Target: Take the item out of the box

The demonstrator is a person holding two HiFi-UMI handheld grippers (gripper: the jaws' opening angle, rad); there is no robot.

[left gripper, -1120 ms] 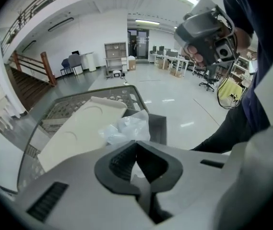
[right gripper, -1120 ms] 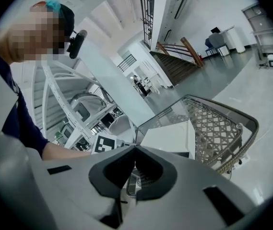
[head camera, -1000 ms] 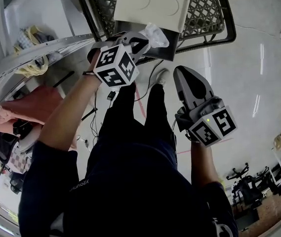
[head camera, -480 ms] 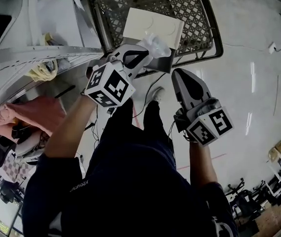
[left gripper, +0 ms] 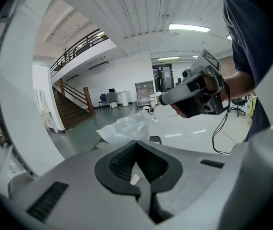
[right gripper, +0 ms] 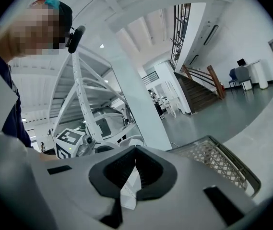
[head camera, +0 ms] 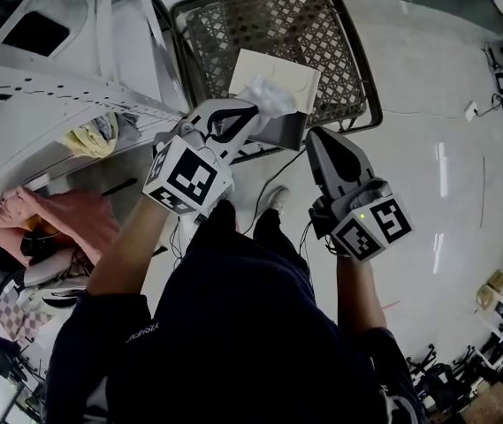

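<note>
A crumpled clear plastic bag (head camera: 266,94) hangs at the tips of my left gripper (head camera: 244,113), which is shut on it. In the left gripper view the plastic bag (left gripper: 124,127) puffs out just beyond the closed jaws of the left gripper (left gripper: 136,143). Behind it, a box with a cream lid (head camera: 275,76) and dark sides sits low in a black mesh basket (head camera: 233,25) on the floor. My right gripper (head camera: 315,138) is shut, to the right of the box and apart from the bag. The right gripper (right gripper: 136,148) shows nothing beyond its tips.
A white metal frame (head camera: 48,82) runs along the left, with yellow cloth (head camera: 92,135) and pink cloth (head camera: 61,219) under it. Cables (head camera: 273,175) trail on the pale floor near the person's dark trousers (head camera: 233,290). The basket rim (right gripper: 222,159) lies to the right in the right gripper view.
The basket and box look smaller and farther off than a second ago. The left gripper has kept the bag, and both grippers sit slightly lower in the picture.
</note>
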